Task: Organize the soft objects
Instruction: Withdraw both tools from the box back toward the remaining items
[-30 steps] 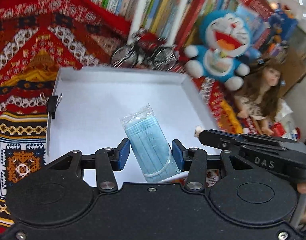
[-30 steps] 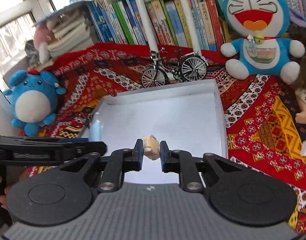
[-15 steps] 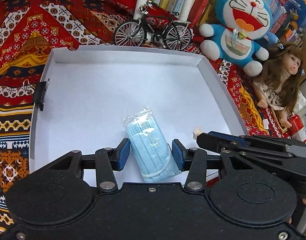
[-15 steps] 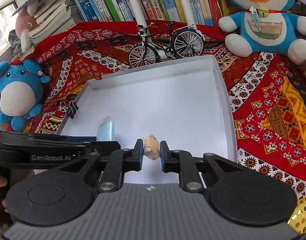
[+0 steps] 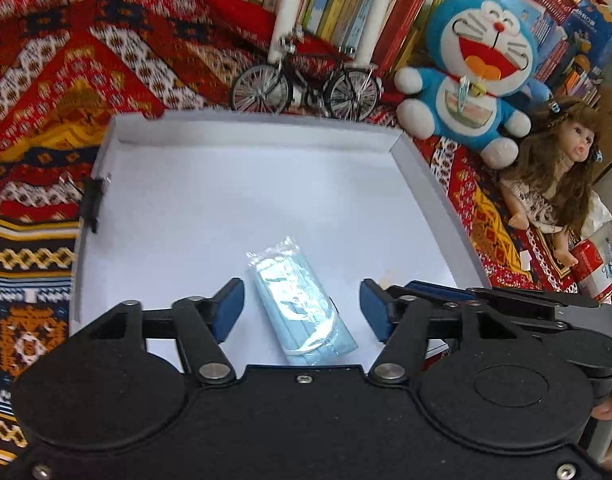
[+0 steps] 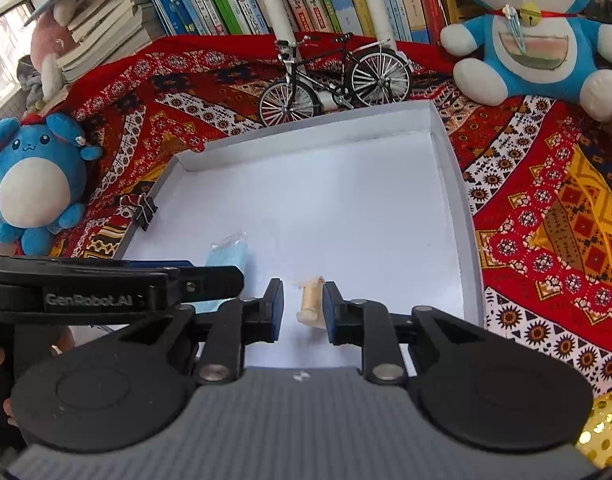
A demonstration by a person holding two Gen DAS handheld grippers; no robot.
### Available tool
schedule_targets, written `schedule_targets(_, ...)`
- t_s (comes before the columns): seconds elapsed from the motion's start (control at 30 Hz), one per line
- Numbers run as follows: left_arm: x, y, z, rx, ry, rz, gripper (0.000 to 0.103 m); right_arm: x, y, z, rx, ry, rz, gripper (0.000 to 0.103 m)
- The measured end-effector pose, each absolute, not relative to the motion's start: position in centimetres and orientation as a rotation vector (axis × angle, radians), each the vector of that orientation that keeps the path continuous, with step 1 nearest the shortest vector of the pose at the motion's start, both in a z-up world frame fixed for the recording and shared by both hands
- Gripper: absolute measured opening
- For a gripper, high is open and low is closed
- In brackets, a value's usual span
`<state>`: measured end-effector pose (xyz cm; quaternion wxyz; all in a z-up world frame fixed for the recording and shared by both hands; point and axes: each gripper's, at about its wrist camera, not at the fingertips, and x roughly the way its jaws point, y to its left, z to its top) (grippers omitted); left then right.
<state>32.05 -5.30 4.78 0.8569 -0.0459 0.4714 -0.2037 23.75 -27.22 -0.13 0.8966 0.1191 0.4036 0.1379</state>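
Both hand-held grippers have just opened: the left hand-held gripper leaves the wrapped face mask lying in the white tray, the right hand-held gripper frees the small beige roll, so both placements look done.

Glossy plastic-wrapped mask, matt white tray

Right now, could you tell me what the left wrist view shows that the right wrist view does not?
Only the left wrist view shows the doll. Only the right wrist view shows the round blue plush and the small beige roll. Both show the white tray, the wrapped blue mask, the model bicycle and the Doraemon plush.
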Motion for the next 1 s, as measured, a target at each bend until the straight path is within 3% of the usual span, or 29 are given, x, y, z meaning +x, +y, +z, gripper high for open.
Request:
schedule_targets(0.3,27.5,-3.5,9.6,-0.039,0.823,-0.443,0.084,20.7,-27.3,2.6,0.200,0.703,0.311,0.061)
schedule_targets(0.87,16.0,0.5,12.4,-0.060,0.616,-0.398,0.091,11.8,-27.8,6.8,0.103,0.426,0.361,0.091)
schedule_targets(1.0,13.0,1.3,12.2,-0.095,0.564,-0.391,0.094,9.4,-27.7,6.8,0.091,0.364,0.376,0.103)
